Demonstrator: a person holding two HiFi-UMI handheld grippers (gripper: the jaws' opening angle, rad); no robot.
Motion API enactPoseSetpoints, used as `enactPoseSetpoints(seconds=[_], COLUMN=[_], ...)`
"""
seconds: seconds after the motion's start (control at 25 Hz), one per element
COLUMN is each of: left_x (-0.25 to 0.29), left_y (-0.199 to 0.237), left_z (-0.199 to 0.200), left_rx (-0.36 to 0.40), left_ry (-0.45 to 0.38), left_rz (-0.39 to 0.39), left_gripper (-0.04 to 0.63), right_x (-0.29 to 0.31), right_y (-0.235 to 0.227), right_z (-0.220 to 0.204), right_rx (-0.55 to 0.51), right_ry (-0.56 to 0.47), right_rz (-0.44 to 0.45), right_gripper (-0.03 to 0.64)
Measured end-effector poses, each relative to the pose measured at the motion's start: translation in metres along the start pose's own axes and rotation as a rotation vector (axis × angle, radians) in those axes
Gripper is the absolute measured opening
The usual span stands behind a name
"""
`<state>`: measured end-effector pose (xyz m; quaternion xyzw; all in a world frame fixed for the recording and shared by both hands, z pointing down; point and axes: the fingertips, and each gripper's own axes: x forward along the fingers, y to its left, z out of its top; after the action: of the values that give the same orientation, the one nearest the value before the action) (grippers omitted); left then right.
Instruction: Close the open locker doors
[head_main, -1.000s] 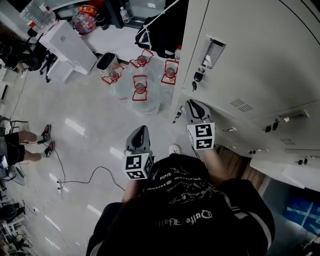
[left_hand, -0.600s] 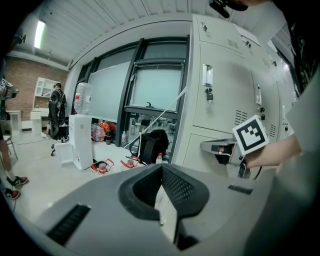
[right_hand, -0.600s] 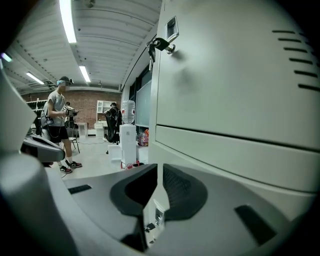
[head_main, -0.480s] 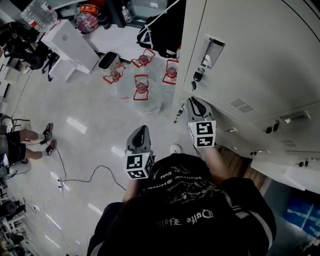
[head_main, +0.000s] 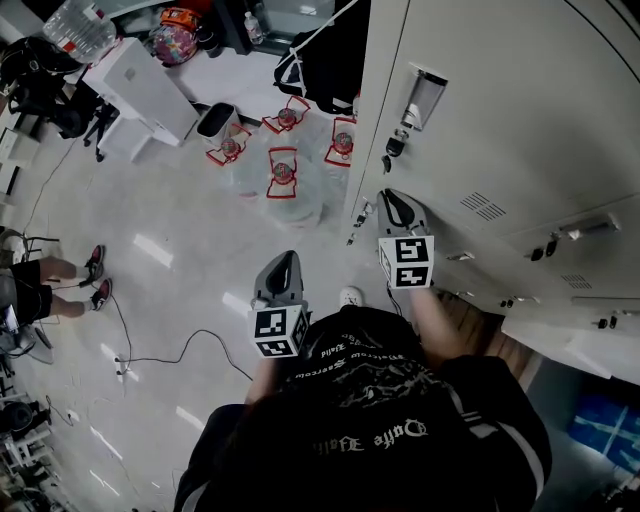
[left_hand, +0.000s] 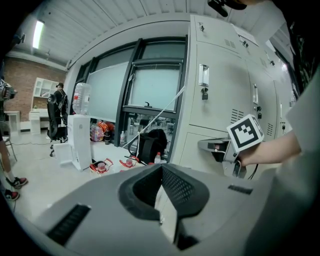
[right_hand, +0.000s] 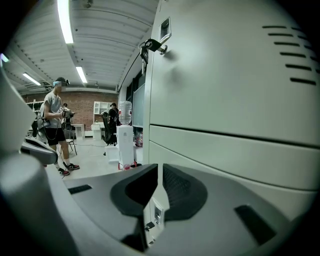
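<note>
Now your right gripper (head_main: 392, 200), jaws together and empty, noses the locker door (head_main: 520, 110) on the right (pushing, seemingly, not gripping); your left gripper (head_main: 286, 260), likewise closed, hangs clear.

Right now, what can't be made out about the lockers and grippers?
- Right gripper against door: head view, the gripper's body covers any contact; its own view shows the door only alongside.
- Jutting panel, perhaps an open door: head view, cut off by the right edge.
- Lockers' foot: head view, hidden by the person.
- Key: head view, too small to read its turn.
</note>
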<state>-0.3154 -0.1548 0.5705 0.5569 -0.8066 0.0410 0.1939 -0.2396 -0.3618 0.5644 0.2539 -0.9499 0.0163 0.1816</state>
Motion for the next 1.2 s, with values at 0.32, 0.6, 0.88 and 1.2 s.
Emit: enactPoseSetpoints(seconds=[0.32, 0.6, 0.88, 1.2], left_x=[-0.011, -0.026, -0.040, -0.059], left_y=[-0.010, -0.010, -0.014, -0.027], left_z=[-0.004, -0.003, 0.001, 0.016], left_rx=[0.008, 0.014, 0.038, 0.092], left_ry=[-0.002, -0.021, -0.052, -0.114], left_rz=[-0.048, -0.100, -0.167, -0.257], left_gripper=[0.008, 0.008, 0.008, 0.008], right_x=[-0.016, -0.055, -0.110, -0.167], right_y=[0.013, 0.022, 0.027, 0.036], right_z=[0.004, 0.012, 0.017, 0.013], right_rx=[0.048, 0.072, 0.074, 0.059], right_ry=[-0.023, -0.066, -0.110, -0.132], right_rz=[0.021, -0.045, -0.135, -0.236], right_gripper=[0.029, 0.029, 0.031, 0.031])
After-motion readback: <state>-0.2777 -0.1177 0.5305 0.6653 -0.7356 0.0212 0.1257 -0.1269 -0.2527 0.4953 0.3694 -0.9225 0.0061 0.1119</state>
